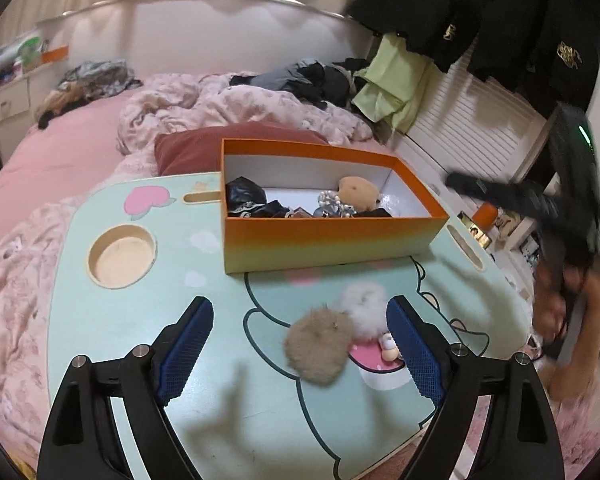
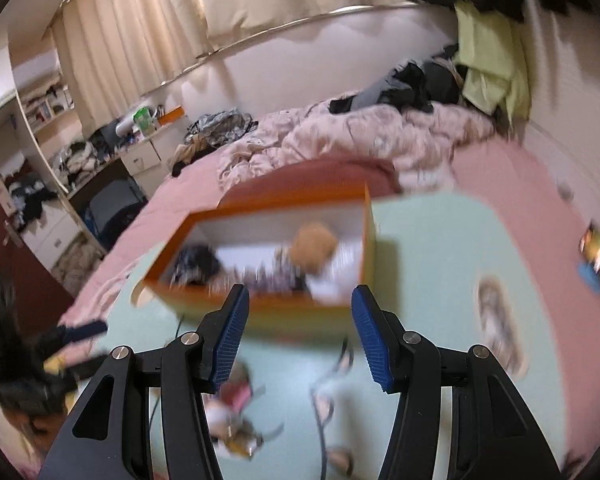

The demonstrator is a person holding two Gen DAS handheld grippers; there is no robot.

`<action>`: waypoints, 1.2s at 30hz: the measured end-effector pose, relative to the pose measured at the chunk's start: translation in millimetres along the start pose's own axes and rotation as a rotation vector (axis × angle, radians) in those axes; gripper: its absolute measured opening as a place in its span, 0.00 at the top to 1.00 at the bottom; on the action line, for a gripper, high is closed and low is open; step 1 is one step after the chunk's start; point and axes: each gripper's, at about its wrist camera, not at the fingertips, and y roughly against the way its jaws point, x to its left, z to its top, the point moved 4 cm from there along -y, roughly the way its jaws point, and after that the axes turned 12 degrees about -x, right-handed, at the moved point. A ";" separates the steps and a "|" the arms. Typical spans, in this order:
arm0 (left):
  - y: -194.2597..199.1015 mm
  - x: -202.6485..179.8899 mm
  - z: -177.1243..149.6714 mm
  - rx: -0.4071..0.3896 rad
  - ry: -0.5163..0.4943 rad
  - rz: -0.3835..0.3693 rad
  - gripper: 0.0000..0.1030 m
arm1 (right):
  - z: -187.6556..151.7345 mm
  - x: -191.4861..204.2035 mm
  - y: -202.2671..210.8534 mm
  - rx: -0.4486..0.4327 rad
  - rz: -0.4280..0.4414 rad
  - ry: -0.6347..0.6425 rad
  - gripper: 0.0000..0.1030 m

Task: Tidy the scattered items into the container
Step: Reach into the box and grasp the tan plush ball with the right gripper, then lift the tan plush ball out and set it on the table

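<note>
I am looking along the left gripper (image 1: 300, 344): two black angular arms with triangular cut-outs are framing the view, each carrying round silver screw heads, and the fingers (image 1: 186, 354) are wearing blue ribbed pads. The right gripper (image 2: 296, 340) is showing the same build, black arms with slotted cut-outs, silver screws, blue grooved pads on its fingers (image 2: 230, 338). To the right of the orange box (image 1: 332, 240), in the left wrist view, that gripper's black body is blurring past, a green light glowing on its housing, and the hand (image 1: 556, 300) gripping it is showing bare reddish skin
</note>
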 end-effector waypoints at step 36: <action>-5.3 -7.5 -14.7 0.037 0.016 -0.044 0.14 | 38.0 41.2 -105.3 0.154 -0.033 0.161 0.60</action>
